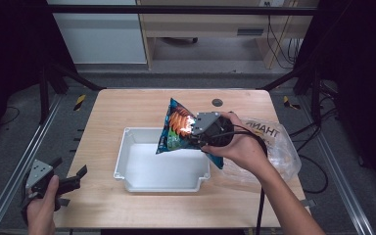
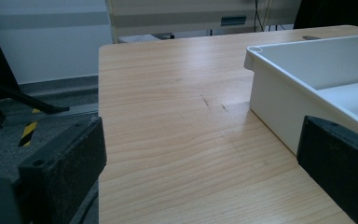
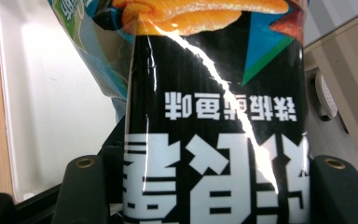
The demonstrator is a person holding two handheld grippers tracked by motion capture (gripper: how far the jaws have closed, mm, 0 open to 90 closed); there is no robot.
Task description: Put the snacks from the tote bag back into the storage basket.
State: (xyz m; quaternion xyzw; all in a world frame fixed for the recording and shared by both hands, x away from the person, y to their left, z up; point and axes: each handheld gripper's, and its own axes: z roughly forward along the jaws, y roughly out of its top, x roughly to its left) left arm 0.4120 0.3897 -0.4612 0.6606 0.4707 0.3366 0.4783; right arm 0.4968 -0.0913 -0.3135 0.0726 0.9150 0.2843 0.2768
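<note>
One wooden table (image 1: 107, 112), white bin (image 1: 127, 142), right tongs (image 1: 196, 133) clamping snack bag (image 1: 176, 128), left tongs (image 1: 71, 180) wide.

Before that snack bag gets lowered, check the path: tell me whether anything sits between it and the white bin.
Nothing visible blocks it. The right gripper holds the snack bag over the white bin, whose inside looks bare beneath it.

Left gripper (image 2: 200, 158) hovered low over the wooden table (image 2: 177, 140), jaws spread wide apart with nothing between. White bin (image 2: 279, 93) sat near the table's right edge.
</note>
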